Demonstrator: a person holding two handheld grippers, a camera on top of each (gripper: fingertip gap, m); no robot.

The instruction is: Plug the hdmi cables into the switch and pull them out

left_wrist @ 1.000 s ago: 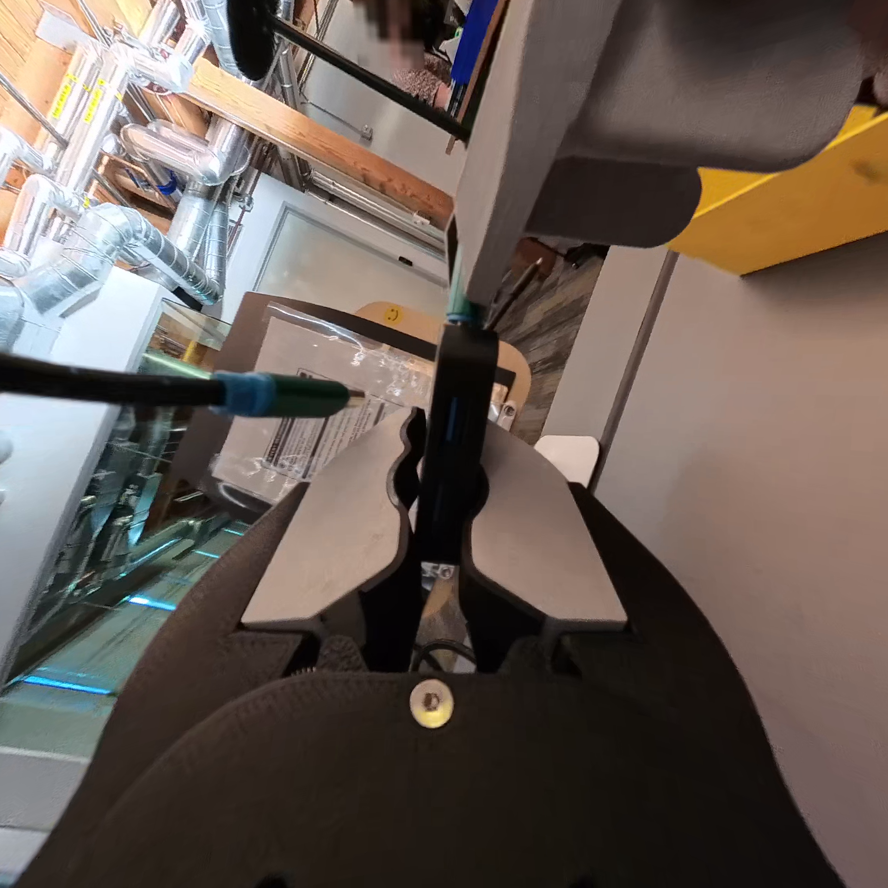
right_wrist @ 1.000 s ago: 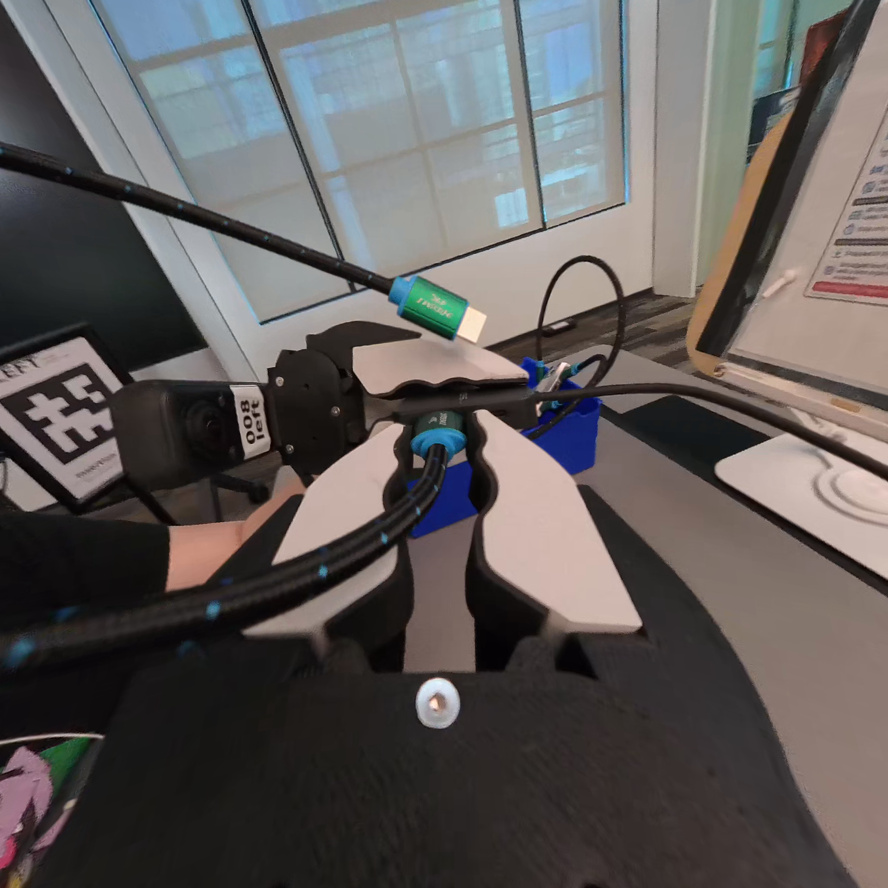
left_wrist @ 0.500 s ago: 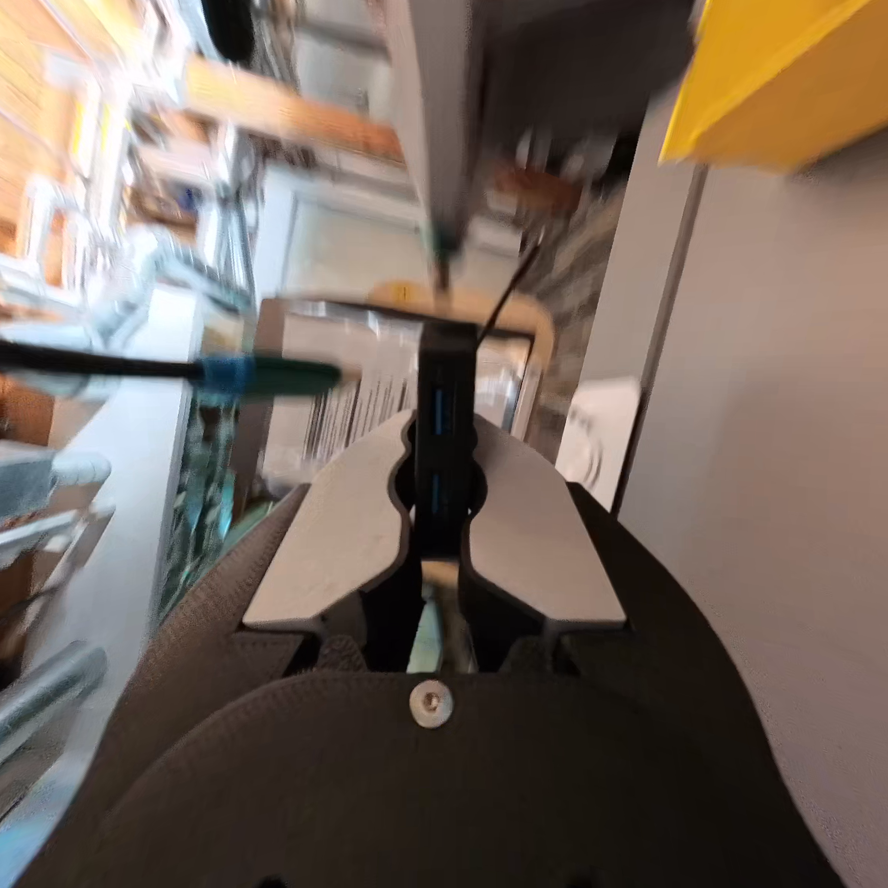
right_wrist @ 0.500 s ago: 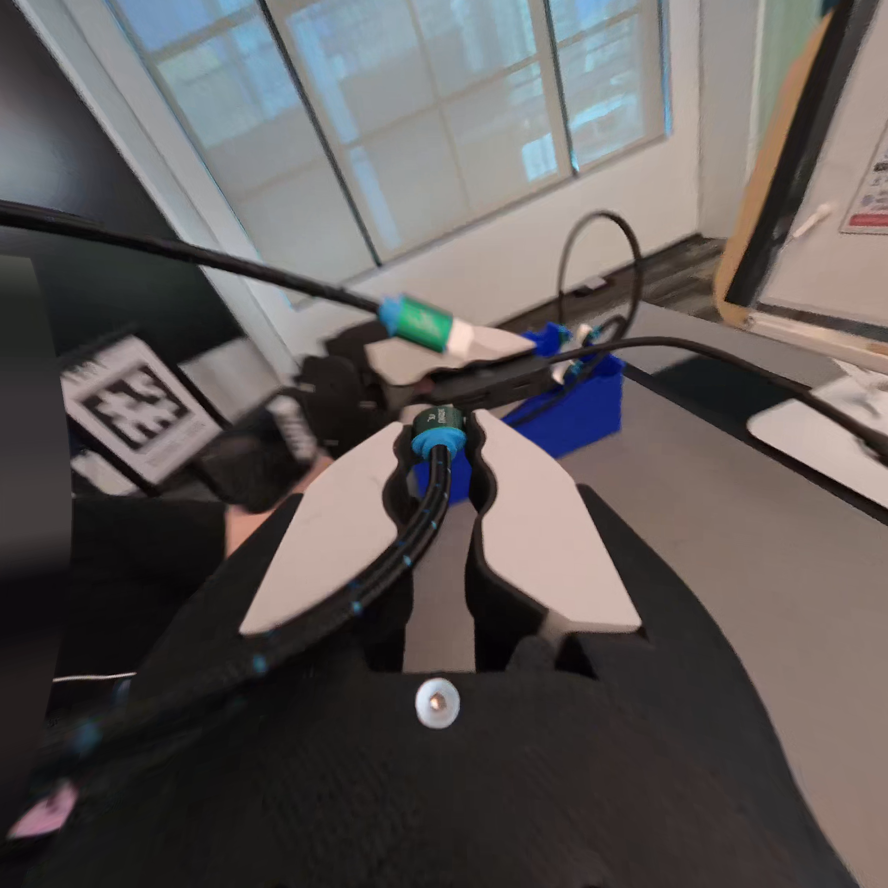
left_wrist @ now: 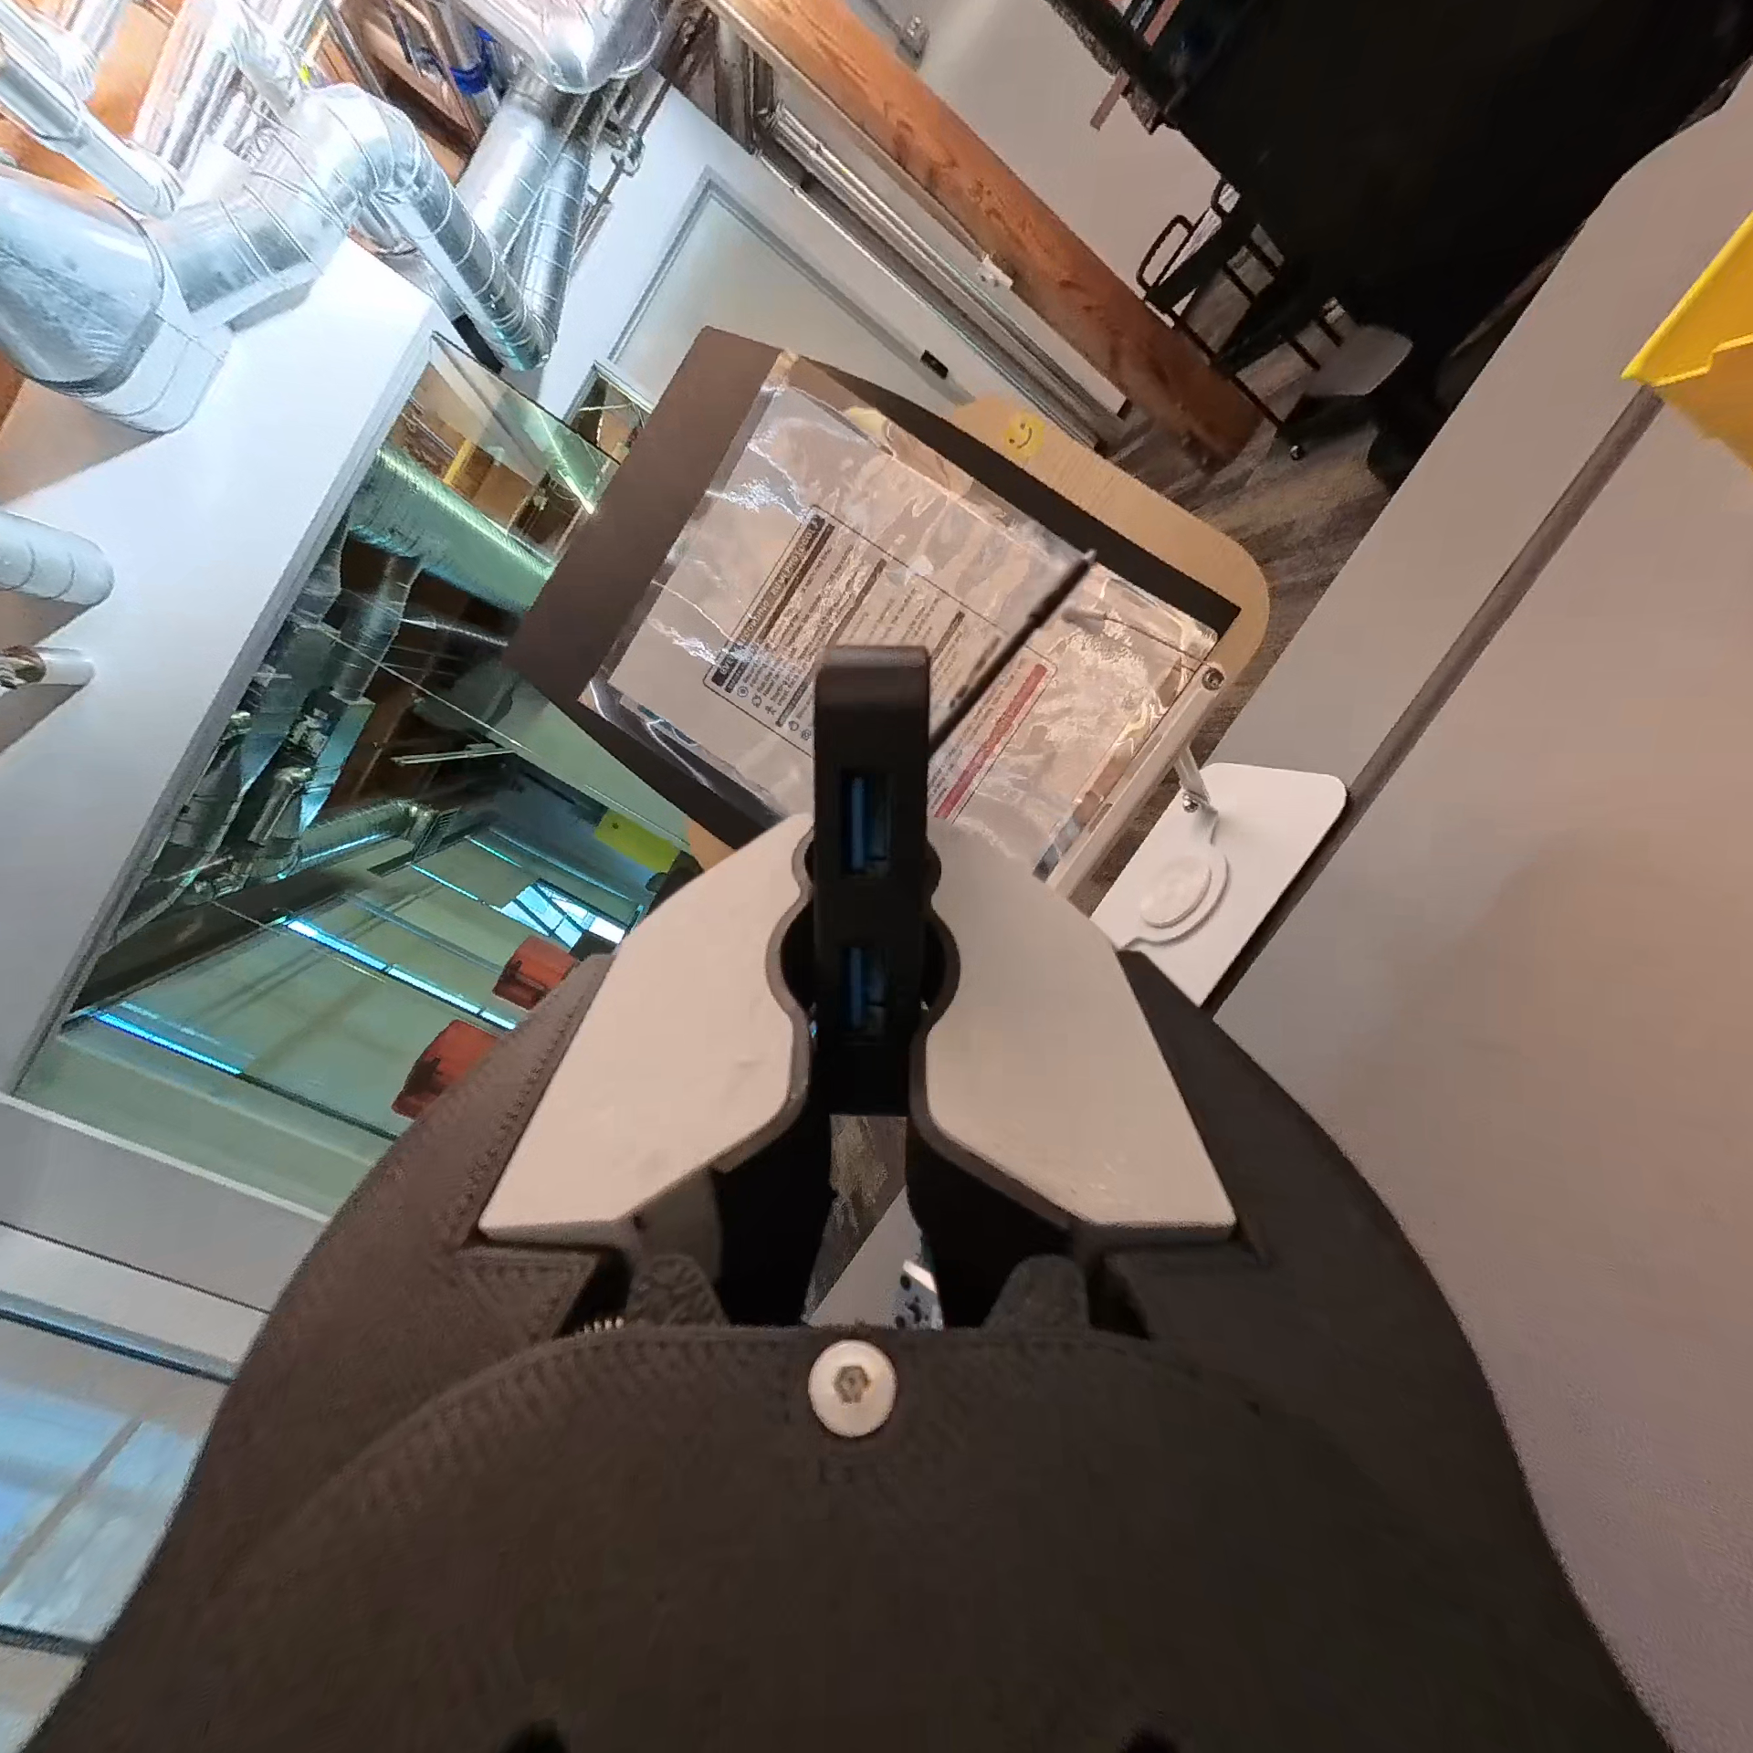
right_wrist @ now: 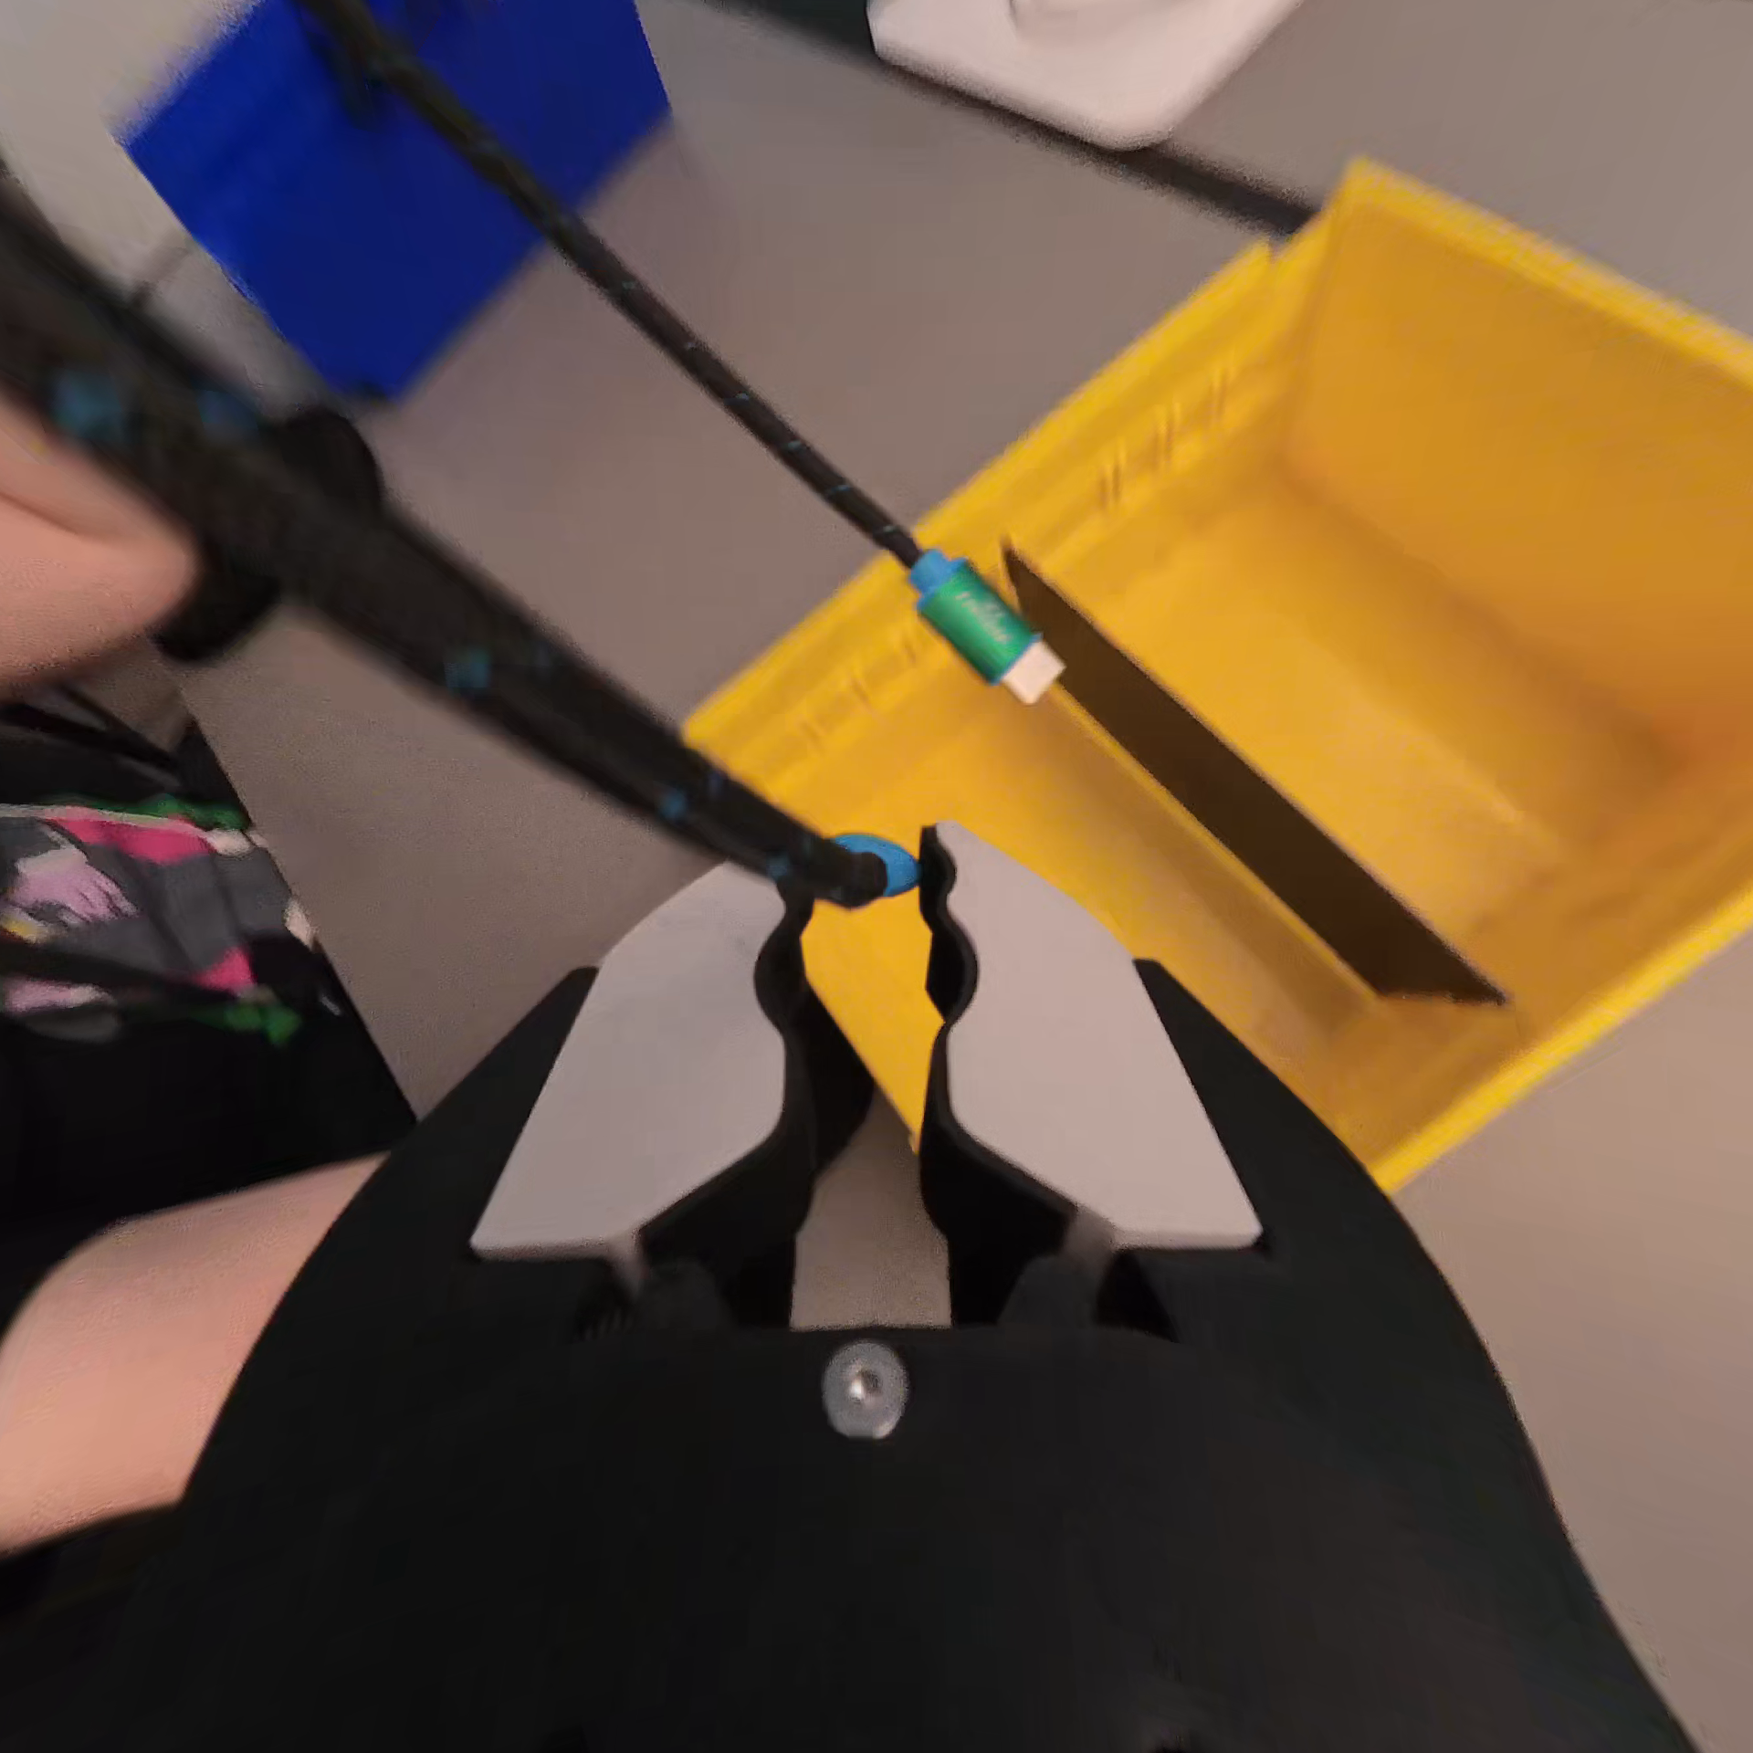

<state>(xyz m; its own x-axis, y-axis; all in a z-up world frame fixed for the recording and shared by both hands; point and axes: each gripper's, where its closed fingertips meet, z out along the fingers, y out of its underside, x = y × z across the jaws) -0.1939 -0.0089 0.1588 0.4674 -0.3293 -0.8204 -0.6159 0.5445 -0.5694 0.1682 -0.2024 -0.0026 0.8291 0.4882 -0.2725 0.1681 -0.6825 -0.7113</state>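
In the left wrist view my left gripper [left_wrist: 871, 854] is shut on the black switch [left_wrist: 871, 721], which stands upright between the fingers with two blue ports facing me. No plug shows in it. In the right wrist view my right gripper [right_wrist: 865, 865] grips an HDMI plug by its blue collar [right_wrist: 877, 868], right at the fingertips. Its braided black cable [right_wrist: 427, 617] runs off to the upper left. The second HDMI plug [right_wrist: 987, 631], green with a silver tip, hangs free above the yellow bin [right_wrist: 1233, 398]. The view is blurred.
The yellow bin has a dark divider [right_wrist: 1233, 787] and lies right under the right gripper. A blue bin [right_wrist: 379, 209] and a white stand base [right_wrist: 1091, 57] sit farther back. A person's hand [right_wrist: 76, 550] is at the left. A film-covered monitor [left_wrist: 901, 607] stands ahead of the left gripper.
My right gripper has left the switch with its plug and swung down over the yellow bin. The plug now sits at its fingertips. The right gripper and green plug are gone from the left view.
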